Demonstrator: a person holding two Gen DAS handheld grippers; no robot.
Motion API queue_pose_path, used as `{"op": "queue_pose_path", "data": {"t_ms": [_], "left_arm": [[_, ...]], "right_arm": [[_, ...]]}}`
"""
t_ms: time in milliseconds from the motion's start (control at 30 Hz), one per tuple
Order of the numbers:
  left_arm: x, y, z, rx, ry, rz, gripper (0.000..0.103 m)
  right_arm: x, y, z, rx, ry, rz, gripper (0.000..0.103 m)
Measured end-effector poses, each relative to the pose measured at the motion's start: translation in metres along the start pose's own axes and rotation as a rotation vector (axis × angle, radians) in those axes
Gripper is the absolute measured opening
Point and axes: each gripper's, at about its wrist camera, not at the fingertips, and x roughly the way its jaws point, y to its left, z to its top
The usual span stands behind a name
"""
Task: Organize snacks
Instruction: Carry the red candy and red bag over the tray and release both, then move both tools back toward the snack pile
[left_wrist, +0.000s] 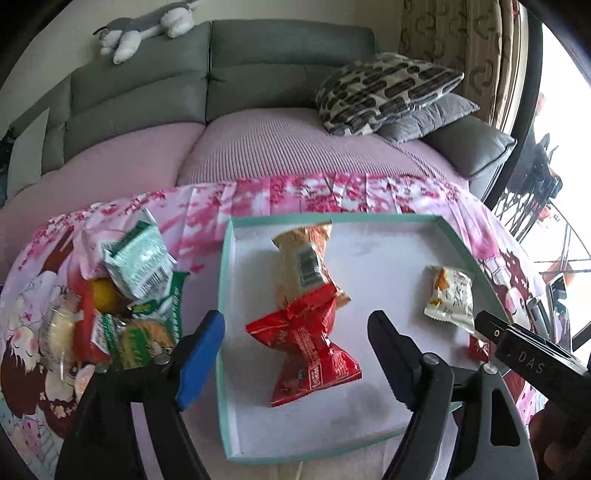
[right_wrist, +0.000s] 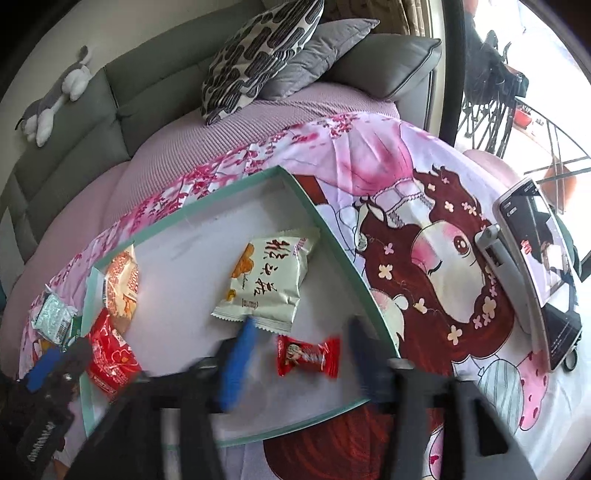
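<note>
A white tray with a teal rim (left_wrist: 226, 258) (right_wrist: 332, 236) lies on the pink printed cloth. In it are an orange-and-cream packet (left_wrist: 303, 258) (right_wrist: 120, 288), a red packet (left_wrist: 306, 347) (right_wrist: 109, 358), a white packet with orange print (left_wrist: 450, 299) (right_wrist: 269, 277) and a small red candy (right_wrist: 308, 356) (left_wrist: 480, 349). My left gripper (left_wrist: 295, 325) stands open over the red packet, its pads clear of it. My right gripper (right_wrist: 303, 328) is open, blurred, with the small candy lying between its fingers, untouched. A pile of loose snacks (left_wrist: 125, 302) sits left of the tray.
A grey sofa (left_wrist: 258, 74) with a lilac cover runs behind the table, with two pillows (left_wrist: 388, 92) and a plush toy (left_wrist: 147, 29) on it. A phone on a stand (right_wrist: 535, 240) rises at the table's right edge. A window and railing are at far right.
</note>
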Motion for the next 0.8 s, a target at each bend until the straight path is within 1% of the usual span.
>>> {"op": "queue_pose_path", "data": {"t_ms": [33,100,167,200,233,300,333,400,533,700,800], "left_arm": [[-0.003,0.002,0.001,-0.002,-0.009,0.005,0.083],[-0.006,0.007,0.003,-0.012,-0.022,0.021,0.088],[-0.007,0.013,0.003,-0.029,-0.030,0.035,0.092],[-0.006,0.018,0.003,-0.045,-0.032,0.050,0.095],[-0.005,0.021,0.003,-0.056,-0.031,0.062,0.096],[-0.001,0.028,0.002,-0.080,-0.028,0.088,0.099],[0.000,0.033,0.001,-0.094,-0.028,0.106,0.100],[0.002,0.039,0.000,-0.111,-0.026,0.137,0.102],[0.005,0.052,-0.004,-0.139,-0.023,0.174,0.102],[0.002,0.066,-0.007,-0.179,-0.027,0.175,0.102],[0.004,0.070,-0.008,-0.179,-0.009,0.160,0.102]], "right_arm": [[-0.002,0.000,0.000,-0.002,-0.009,-0.001,0.067],[-0.004,0.001,0.001,-0.006,-0.017,0.002,0.068],[-0.005,0.003,0.002,-0.015,-0.019,0.000,0.075],[-0.004,0.004,0.002,-0.020,-0.020,-0.003,0.080],[-0.004,0.005,0.001,-0.026,-0.020,-0.007,0.085],[-0.003,0.007,0.001,-0.038,-0.022,-0.012,0.092],[-0.003,0.008,0.001,-0.044,-0.025,-0.015,0.097],[-0.002,0.011,0.001,-0.056,-0.030,-0.028,0.103],[0.000,0.015,-0.001,-0.092,-0.040,-0.048,0.103],[-0.003,0.019,-0.001,-0.107,-0.070,-0.029,0.103],[-0.007,0.020,0.000,-0.110,-0.091,-0.027,0.103]]}}
